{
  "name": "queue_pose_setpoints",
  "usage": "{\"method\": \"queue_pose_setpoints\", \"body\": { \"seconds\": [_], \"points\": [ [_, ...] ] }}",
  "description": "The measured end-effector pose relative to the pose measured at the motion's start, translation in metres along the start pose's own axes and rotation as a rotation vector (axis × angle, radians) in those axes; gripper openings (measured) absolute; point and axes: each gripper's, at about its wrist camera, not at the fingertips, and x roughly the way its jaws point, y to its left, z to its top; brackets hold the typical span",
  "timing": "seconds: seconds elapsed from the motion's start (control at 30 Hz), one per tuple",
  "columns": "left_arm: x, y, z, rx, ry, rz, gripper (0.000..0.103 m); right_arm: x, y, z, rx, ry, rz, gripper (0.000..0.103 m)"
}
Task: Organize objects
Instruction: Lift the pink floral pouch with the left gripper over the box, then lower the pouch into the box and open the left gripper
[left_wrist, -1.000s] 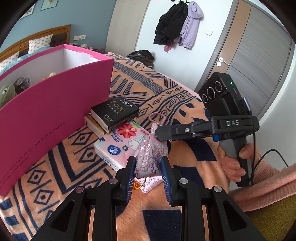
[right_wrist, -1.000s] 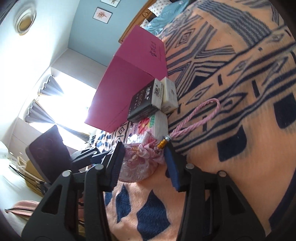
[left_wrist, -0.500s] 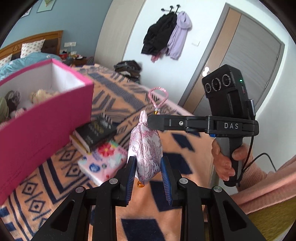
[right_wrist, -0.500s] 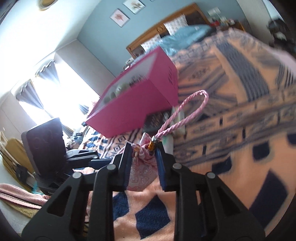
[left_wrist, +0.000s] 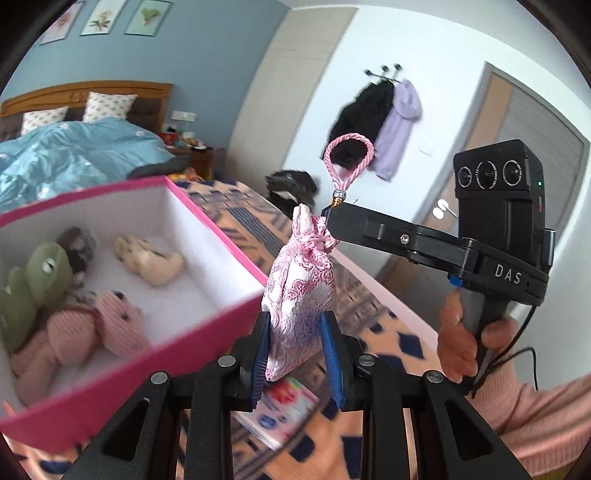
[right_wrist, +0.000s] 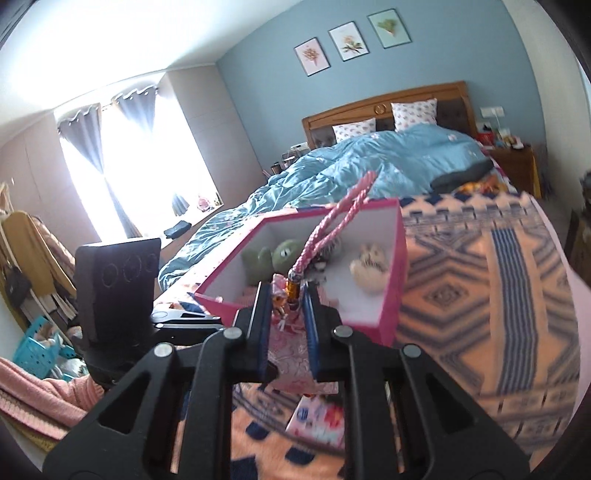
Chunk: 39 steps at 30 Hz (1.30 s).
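Holding the pink pouch (left_wrist: 299, 295) upright, loop (left_wrist: 347, 162) up, my left gripper (left_wrist: 295, 354) clamps its base, my right gripper (right_wrist: 285, 317) its neck, beside the pink box's (left_wrist: 229, 229) open rim.

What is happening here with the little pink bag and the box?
A person holds a gripper in each hand, and both are shut on one pink brocade pouch. The left gripper clamps its lower body; the right gripper pinches its tied neck under the cord loop. The pouch hangs in the air beside the open pink box of plush toys, not yet inside.

Patterned blanket (right_wrist: 480, 295) under pink box (left_wrist: 147, 354), tissue pack (left_wrist: 284, 406)
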Motion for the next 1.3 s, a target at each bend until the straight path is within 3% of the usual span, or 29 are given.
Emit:
{"method": "queue_pose_setpoints", "body": {
  "seconds": [0.37,0.7,0.9,1.0,1.13,1.3],
  "points": [
    [0.013,0.070,0.046,-0.099,-0.007,0.189,0.027,0.086,-0.017,0.062,-0.038,0.065,-0.026,0.017],
    [0.045,0.142,0.058,-0.265,0.113,0.328,0.027,0.160,-0.047,0.079,-0.003,0.185,-0.070,0.012],
    [0.040,0.144,0.052,-0.269,0.089,0.332,0.029,0.166,-0.052,0.075,0.005,0.218,-0.084,0.013],
    [0.031,0.132,0.048,-0.230,0.051,0.325,0.041,0.159,-0.050,0.068,0.002,0.222,-0.080,0.014],
    [0.012,0.113,0.041,-0.185,-0.018,0.292,0.048,0.145,-0.048,0.059,0.007,0.217,-0.061,0.016],
    [-0.016,0.079,0.029,-0.093,-0.090,0.233,0.056,0.112,-0.043,0.050,0.001,0.174,-0.032,0.029]
  ]
}}
